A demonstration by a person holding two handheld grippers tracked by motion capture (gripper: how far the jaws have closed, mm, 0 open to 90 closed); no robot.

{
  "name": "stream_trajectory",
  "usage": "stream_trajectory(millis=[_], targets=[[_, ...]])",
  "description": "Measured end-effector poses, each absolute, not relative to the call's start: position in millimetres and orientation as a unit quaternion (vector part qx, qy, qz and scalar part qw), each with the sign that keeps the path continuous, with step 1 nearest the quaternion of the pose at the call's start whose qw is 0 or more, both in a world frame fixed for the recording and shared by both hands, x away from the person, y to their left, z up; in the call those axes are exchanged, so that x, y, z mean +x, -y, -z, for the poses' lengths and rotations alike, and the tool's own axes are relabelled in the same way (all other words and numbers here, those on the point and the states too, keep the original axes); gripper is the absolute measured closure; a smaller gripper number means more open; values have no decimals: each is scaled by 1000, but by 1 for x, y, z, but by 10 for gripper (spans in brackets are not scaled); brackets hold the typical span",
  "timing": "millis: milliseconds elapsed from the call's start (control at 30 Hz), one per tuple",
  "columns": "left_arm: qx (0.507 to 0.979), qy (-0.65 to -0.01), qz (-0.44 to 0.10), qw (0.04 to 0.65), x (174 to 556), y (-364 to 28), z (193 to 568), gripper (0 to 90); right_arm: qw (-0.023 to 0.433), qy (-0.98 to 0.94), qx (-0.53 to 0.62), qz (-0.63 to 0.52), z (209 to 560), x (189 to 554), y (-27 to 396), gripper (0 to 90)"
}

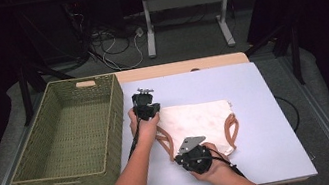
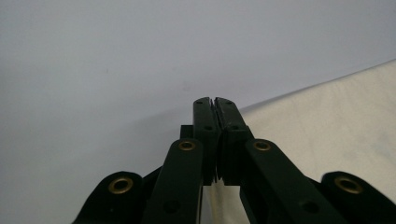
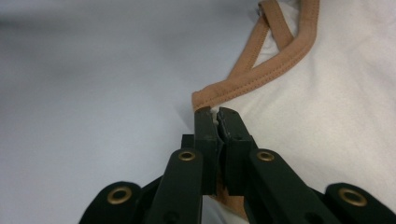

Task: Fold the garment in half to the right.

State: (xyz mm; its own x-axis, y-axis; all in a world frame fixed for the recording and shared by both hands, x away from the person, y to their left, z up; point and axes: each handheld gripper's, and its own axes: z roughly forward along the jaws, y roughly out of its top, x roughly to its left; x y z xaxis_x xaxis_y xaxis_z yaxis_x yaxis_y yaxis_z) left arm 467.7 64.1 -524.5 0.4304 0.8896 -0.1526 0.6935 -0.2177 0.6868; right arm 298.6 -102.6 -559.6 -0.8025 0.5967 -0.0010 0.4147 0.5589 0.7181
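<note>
empty woven basket on table left side; desk legs and loose cables on floor behind.

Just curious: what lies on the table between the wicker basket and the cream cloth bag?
In the high view, a bare strip of table, crossed by the left gripper and forearm, separates the wicker basket from the cream cloth bag.

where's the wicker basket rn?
High view: the wicker basket sits at the table's left edge, left of the left gripper and of the cream bag with tan straps.
</note>
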Motion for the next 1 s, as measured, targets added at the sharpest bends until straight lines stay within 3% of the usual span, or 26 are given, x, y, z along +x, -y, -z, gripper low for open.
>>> stream_trajectory(millis=[533, 1000], targets=[[767, -515, -140, 356, 468, -65, 523, 884, 126, -867, 308, -372, 558, 296, 100, 885], [762, -515, -156, 361, 466, -74, 508, 884, 102, -855, 315, -399, 540, 298, 98, 889]])
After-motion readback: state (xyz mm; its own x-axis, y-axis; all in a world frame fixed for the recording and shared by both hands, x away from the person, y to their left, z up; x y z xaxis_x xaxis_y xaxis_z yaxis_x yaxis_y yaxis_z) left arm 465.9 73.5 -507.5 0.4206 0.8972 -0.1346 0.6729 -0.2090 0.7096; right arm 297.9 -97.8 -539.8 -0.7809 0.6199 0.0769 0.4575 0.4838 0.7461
